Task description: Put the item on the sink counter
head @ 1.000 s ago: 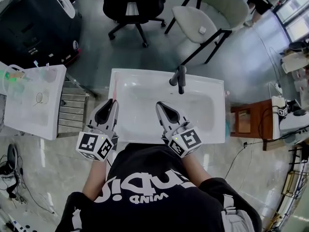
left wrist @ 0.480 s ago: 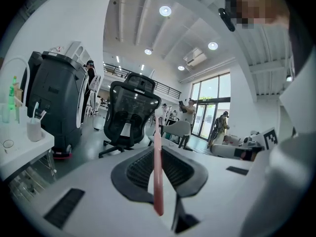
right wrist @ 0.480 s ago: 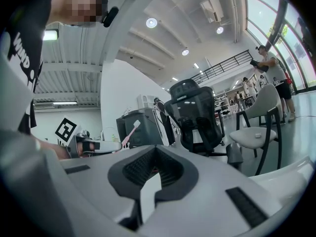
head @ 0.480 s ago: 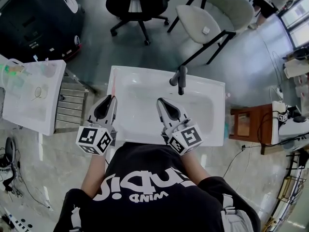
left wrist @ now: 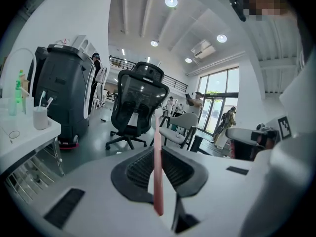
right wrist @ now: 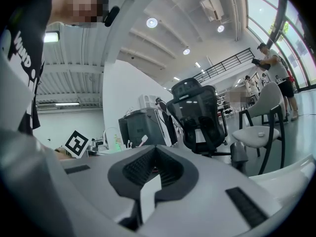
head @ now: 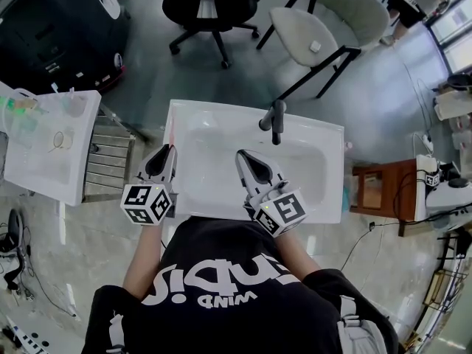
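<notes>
The left gripper (head: 168,152) is closed on a thin pink toothbrush (left wrist: 157,177), which sticks out forward past the jaw tips with its white head at the far end. It hangs over the left edge of the white sink (head: 326,135); whether the toothbrush touches the counter cannot be told. The right gripper (head: 243,156) hovers over the basin near the faucet (head: 274,120), jaws together and holding nothing.

Ahead of the left tool (head: 169,150) the sink's flat desk rim (head: 181,110) lies bare, with a metal rack (head: 110,168) close beside the tool's left. Ahead of the right tool (head: 243,156) the basin (head: 214,161) is open until the faucet (head: 274,119)
</notes>
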`<state>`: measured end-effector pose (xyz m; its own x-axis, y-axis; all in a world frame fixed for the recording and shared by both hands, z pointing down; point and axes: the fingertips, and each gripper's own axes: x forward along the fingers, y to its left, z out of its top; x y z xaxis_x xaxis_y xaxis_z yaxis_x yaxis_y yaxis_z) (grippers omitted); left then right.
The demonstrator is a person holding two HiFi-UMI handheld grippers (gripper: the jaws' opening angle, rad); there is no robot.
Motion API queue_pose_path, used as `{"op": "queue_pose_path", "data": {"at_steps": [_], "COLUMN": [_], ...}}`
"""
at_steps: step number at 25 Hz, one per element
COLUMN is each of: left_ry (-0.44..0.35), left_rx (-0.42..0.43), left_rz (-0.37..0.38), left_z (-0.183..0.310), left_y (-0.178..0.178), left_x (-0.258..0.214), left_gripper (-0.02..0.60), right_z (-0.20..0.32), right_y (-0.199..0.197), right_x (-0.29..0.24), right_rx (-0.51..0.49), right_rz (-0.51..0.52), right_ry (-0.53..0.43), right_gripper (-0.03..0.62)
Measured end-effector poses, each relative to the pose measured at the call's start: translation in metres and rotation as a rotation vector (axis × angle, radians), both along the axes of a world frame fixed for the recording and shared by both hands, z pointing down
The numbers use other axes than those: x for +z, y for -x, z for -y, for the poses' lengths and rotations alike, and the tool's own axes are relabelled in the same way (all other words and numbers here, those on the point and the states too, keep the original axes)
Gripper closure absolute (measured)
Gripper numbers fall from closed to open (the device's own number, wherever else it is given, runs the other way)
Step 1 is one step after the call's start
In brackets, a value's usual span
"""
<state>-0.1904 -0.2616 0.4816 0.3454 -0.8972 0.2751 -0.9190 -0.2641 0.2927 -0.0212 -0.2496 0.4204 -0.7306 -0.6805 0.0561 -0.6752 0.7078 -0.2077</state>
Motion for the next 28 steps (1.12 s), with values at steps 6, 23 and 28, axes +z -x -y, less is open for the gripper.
{"op": "queue_pose_path", "data": {"at_steps": [6, 23, 28], "left_ry": [0.071, 0.292, 0.34], "left_rx": [-0.009, -0.014, -0.009], "left_rz": [-0.014, 0.003, 0.01], "left_z": [0.01, 0.018, 0.016], "left_y": [0.005, 0.011, 0.013], "left_x": [0.031, 0.119, 0.136], "left_gripper": [0.518, 0.518, 0.518], "right_z": [0.001, 0.007, 0.007], "right_y": [0.001, -0.001, 0.0], "right_x": [0.0, 0.007, 0.009], "right_rx": [0.002, 0.005, 0.003], "right_rz": [0.002, -0.009, -0.012], "right_ry": [0.002, 0.023, 0.028], "right_gripper": [0.576, 0.576, 0.576]}}
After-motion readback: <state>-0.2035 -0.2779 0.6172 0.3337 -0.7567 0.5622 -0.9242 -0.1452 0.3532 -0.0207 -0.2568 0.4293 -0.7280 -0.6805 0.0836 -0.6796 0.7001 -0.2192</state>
